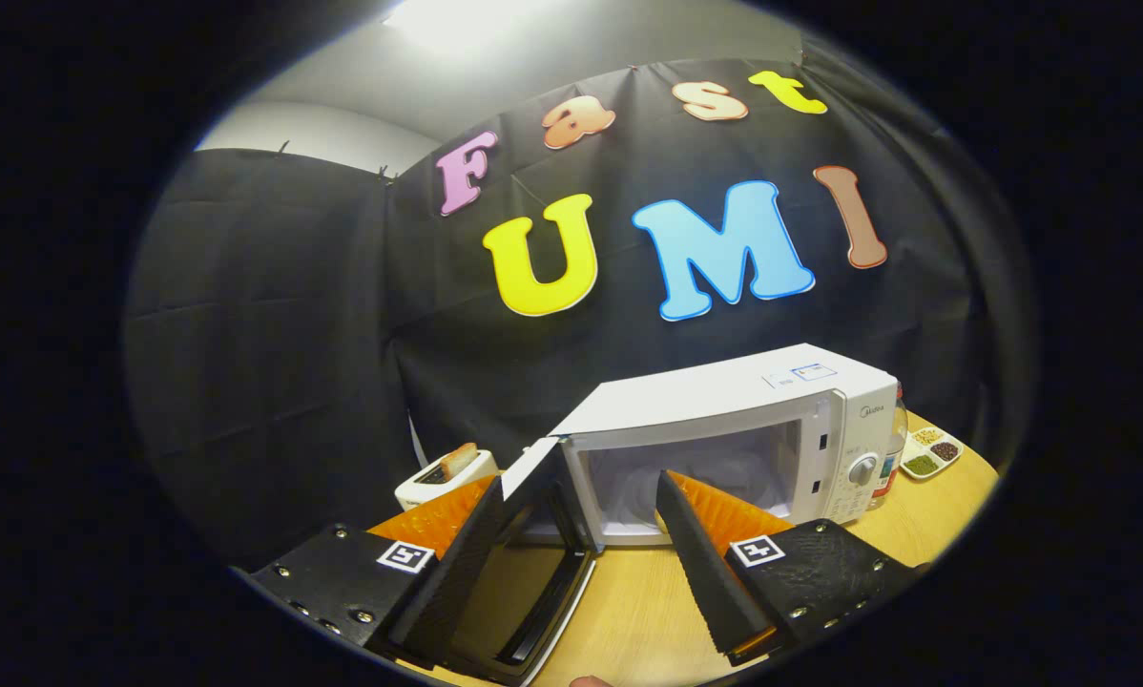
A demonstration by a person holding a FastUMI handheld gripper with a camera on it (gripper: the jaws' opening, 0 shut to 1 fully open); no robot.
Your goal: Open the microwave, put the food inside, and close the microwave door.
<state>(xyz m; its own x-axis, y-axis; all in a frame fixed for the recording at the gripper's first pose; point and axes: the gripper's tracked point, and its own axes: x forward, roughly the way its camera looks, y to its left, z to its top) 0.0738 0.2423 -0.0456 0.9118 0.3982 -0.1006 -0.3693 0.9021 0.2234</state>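
Your gripper is spread wide and holds nothing; the microwave stands at one o'clock, its open door between your fingers

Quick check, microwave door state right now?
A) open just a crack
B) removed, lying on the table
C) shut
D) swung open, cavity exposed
D: the door hangs wide open off the left side of the microwave, leaving the pale cavity exposed beyond the open fingers of the hand-held gripper, which grip nothing.
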